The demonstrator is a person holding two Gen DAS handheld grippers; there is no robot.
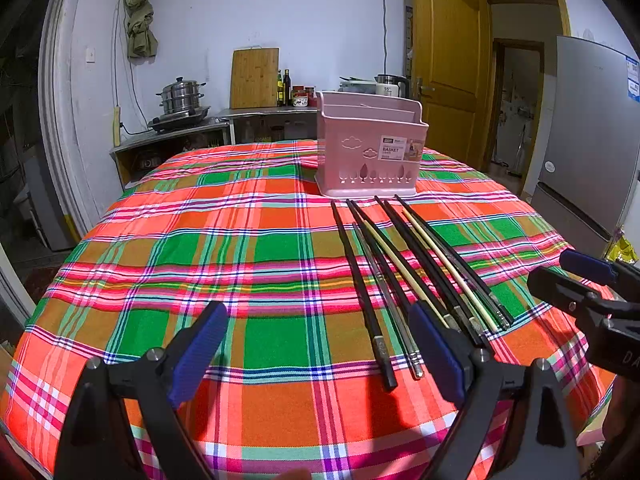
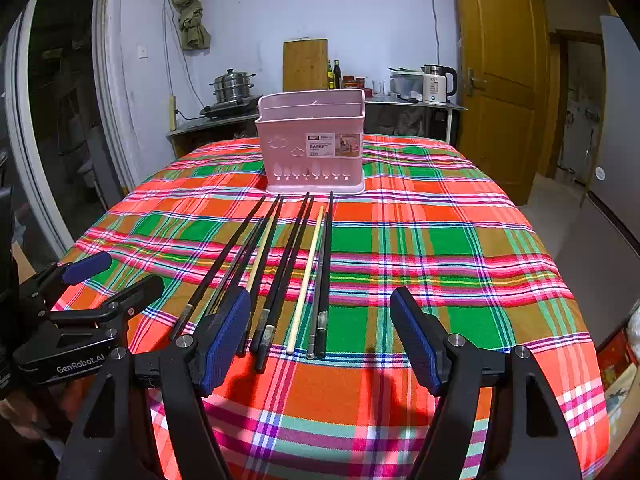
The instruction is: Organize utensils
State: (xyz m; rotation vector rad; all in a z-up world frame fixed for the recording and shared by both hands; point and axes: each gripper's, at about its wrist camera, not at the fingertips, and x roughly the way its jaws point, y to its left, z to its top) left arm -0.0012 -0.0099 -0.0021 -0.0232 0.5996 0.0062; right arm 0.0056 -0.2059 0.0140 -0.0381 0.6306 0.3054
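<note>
Lying in a loose row on the bright plaid tablecloth [image 1: 256, 264] of orange, green and pink, the long thin chopsticks [image 2: 280, 264] fan out from just in front of the pale pink slotted plastic utensil basket [image 2: 314, 144], their tips pointing toward it and their butt ends toward the cameras. Most are black; two are cream-coloured bamboo [image 2: 306, 276], and a couple look like grey metal. None touches the basket. The basket stands upright on the cloth, a paper label reading BASKET on its front wall and cloud and tree cut-outs beside and below that label; dividers show inside its rim.

Seen from the left wrist, the left gripper [image 1: 320, 354] hangs above the cloth on the near side of the basket, its blue-padded jaws spread wide with nothing between them; the butt ends of the leftmost chopsticks [image 1: 380, 280] lie between the two pads, and the right pad overlaps them in the view. Whether it touches them I cannot tell.

From the right wrist, the right gripper [image 2: 324, 344] also stands wide and empty, nearer the camera than the basket, with the butt ends of the chopsticks lying by its left pad. The left gripper appears at that view's left edge, held by a hand [image 2: 24, 412].

A wooden cutting board [image 1: 254, 78] leans on the wall behind the basket.
</note>
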